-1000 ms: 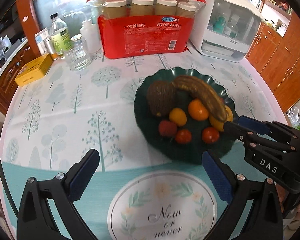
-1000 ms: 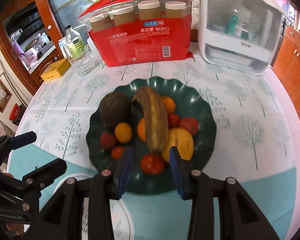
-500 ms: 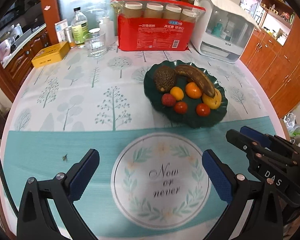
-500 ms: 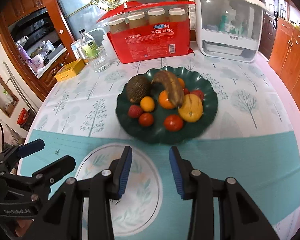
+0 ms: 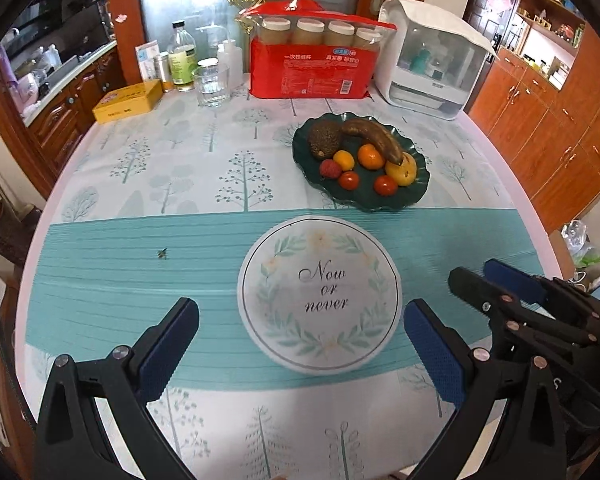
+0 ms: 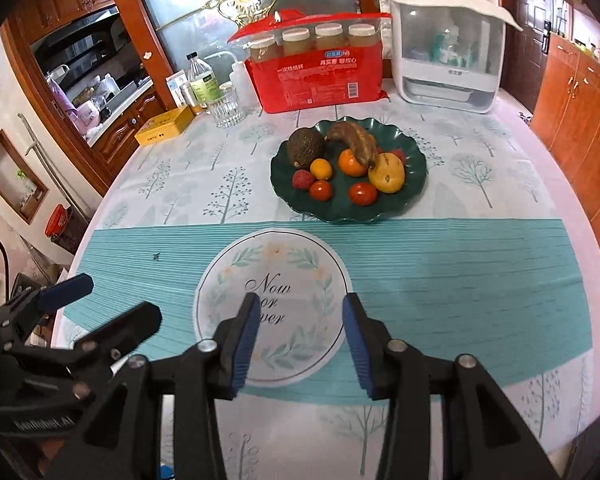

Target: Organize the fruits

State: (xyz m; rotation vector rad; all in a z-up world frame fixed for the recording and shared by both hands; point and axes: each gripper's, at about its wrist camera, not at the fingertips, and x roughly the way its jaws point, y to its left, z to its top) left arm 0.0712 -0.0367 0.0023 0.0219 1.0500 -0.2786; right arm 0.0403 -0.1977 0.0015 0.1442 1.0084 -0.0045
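Both grippers have drawn back from the plate [image 6: 414, 160], which sat close beneath their fingers a second ago and now lies well off, past the round "Now or never" medallion [image 5: 320, 294] printed on the cloth. The right gripper [image 6: 298, 344] has just been opening its jaws; nothing is between them, and the ribbed blue pads [image 6: 244, 344] stand a moderate gap apart over the medallion's near edge. The left gripper [image 5: 300, 356] is spread wide and empty, its dimpled blue pads [image 5: 434, 354] framing the medallion on either side.

All the fruit rests on the glossy dark green plate with its scalloped, wavy rim. A rough, dark avocado [image 6: 305, 147] sits at the back left, touching a long browned banana [image 6: 356, 142] that lies across toward the front right, its tip against a smooth yellow mango [image 6: 387, 173]. An orange [image 6: 352, 162] and a small yellow citrus [image 6: 321, 169] lie in the middle. A bumpy red lychee [image 6: 303, 180] and two shiny tomatoes [image 6: 362, 193] line the front.

The tablecloth [image 5: 140, 280] is smooth, with pale tree prints and a ribbed teal band. Behind the plate stand a red plastic pack of paper cups [image 5: 312, 60], a white box with a clear front [image 5: 432, 60], a faceted glass [image 5: 212, 84] and a yellow tin [image 5: 126, 101].
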